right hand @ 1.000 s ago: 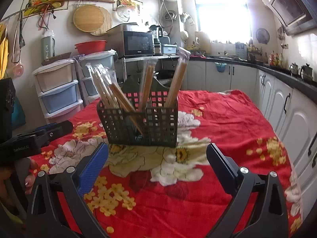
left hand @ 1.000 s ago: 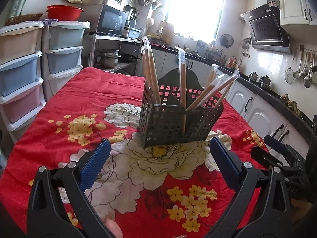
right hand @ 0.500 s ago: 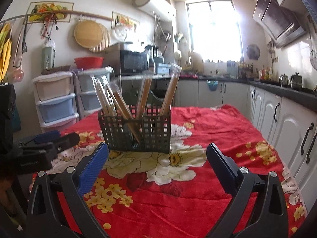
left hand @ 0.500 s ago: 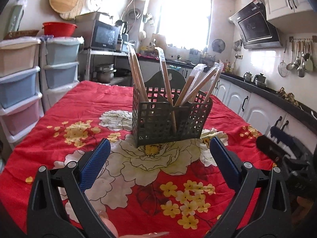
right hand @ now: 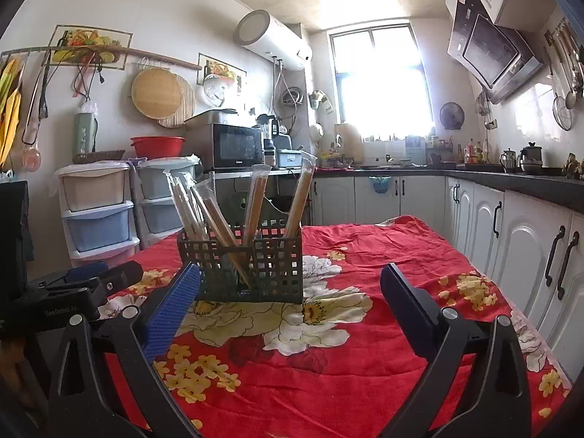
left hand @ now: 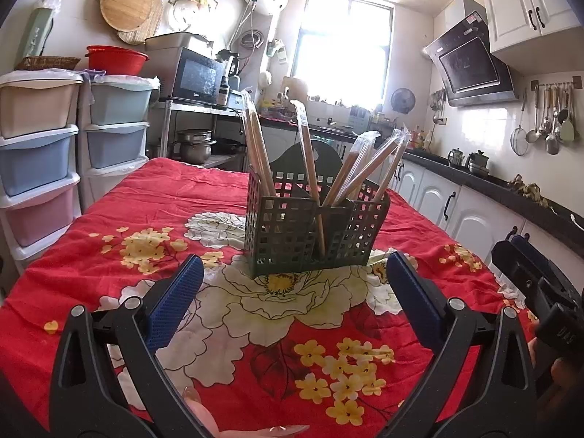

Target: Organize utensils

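On red floral tablecloth [left hand: 182, 197], chopstick basket [left hand: 314, 230], kitchen cabinets [right hand: 525, 241], both tongs spread

Daylight from the window [left hand: 343, 47] blows out to glare, and fisheye distortion bends and darkens the edges.

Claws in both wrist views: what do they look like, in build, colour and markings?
Both match. The left claw and the right claw each have a black plastic clamp-style frame with silver rivets and two flat fingers faced with textured blue pads. Pale lettering, too blurred to read, marks each body where it shows in the other's view.
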